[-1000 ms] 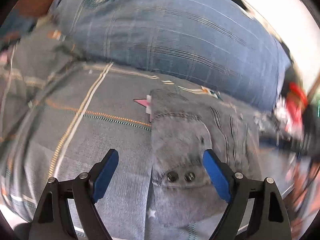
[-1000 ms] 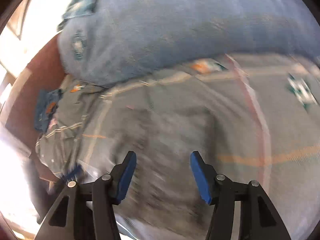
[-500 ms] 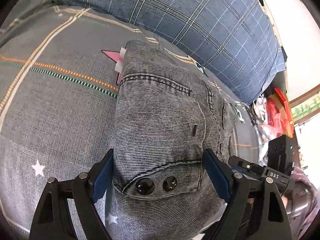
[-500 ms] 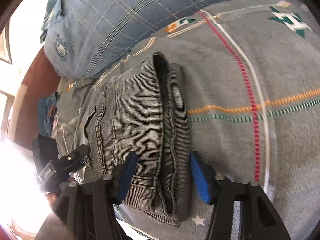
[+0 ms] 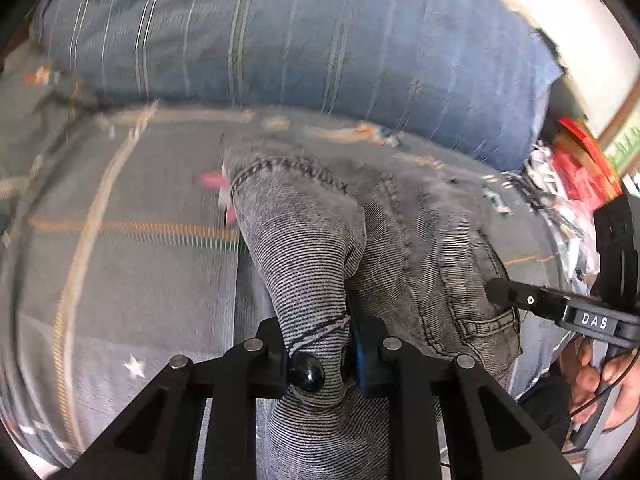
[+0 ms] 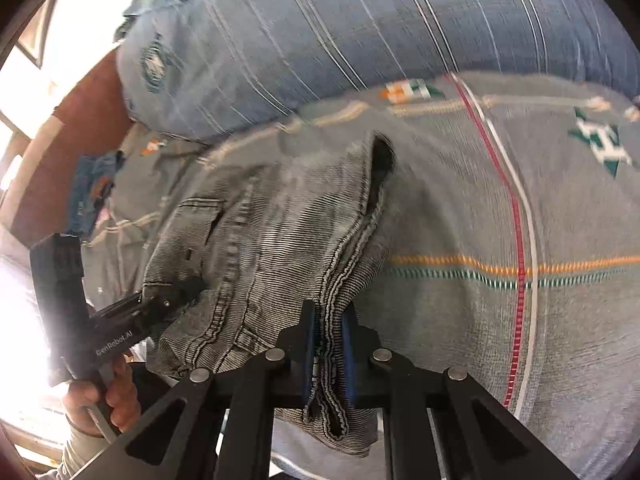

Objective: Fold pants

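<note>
Grey striped denim pants (image 5: 400, 240) lie folded on the patterned grey bedspread (image 5: 140, 272). My left gripper (image 5: 320, 356) is shut on the near corner of the pants, by the black buttons (image 5: 306, 370). My right gripper (image 6: 326, 344) is shut on the other near corner, the layered edge of the pants (image 6: 280, 240). Each gripper shows in the other's view: the right one (image 5: 496, 292) grips the pants' right edge, the left one (image 6: 192, 284) grips their left edge. The gripped fabric is bunched and lifted slightly.
A big blue plaid pillow (image 5: 320, 48) lies behind the pants, also in the right wrist view (image 6: 360, 32). Red packaging and clutter (image 5: 580, 168) sit off the bed's right side. A brown headboard (image 6: 68, 136) and small denim piece (image 6: 88, 192) are at left.
Both grippers went from open, astride the pants' near corners, to shut on them. The fabric now bunches between the jaws and the views blur from motion.
</note>
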### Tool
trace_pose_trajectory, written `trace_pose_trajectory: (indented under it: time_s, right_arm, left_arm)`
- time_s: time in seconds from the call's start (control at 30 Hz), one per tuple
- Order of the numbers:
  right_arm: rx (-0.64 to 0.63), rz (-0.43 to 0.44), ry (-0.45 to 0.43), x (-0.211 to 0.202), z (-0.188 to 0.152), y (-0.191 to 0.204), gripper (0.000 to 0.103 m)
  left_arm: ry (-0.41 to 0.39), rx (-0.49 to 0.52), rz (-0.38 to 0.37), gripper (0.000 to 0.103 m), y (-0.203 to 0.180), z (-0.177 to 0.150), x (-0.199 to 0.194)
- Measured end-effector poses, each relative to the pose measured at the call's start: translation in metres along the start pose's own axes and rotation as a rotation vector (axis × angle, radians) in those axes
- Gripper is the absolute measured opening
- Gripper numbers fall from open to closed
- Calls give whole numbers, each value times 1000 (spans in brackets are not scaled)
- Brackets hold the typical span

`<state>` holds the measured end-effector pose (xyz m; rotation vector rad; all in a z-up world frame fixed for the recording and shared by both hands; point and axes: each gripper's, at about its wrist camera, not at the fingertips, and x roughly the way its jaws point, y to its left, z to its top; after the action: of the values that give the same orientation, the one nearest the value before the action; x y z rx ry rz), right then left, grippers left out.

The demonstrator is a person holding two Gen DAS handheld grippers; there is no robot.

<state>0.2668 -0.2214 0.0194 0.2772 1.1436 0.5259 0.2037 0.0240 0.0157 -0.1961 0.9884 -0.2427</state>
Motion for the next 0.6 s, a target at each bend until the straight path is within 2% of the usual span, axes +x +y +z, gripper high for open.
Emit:
trace_pose_trajectory:
  time_s: [0.17, 0.3, 0.47, 0.6]
  right_arm:
    - [-58, 17, -78, -33, 27, 30, 12]
    - [-98, 29, -141, -47, 56, 54, 12]
    - [-118, 8, -146, -31, 80, 65, 12]
    - [-91, -11, -101, 5, 77, 50, 12]
  left_arm:
    - [-146, 84, 6, 25, -15, 33, -46]
    - [-214, 82, 2, 25, -3, 58, -68]
    - [-236, 58, -9, 25, 19, 79, -55]
    - [-199, 9, -24, 25, 41, 70, -24]
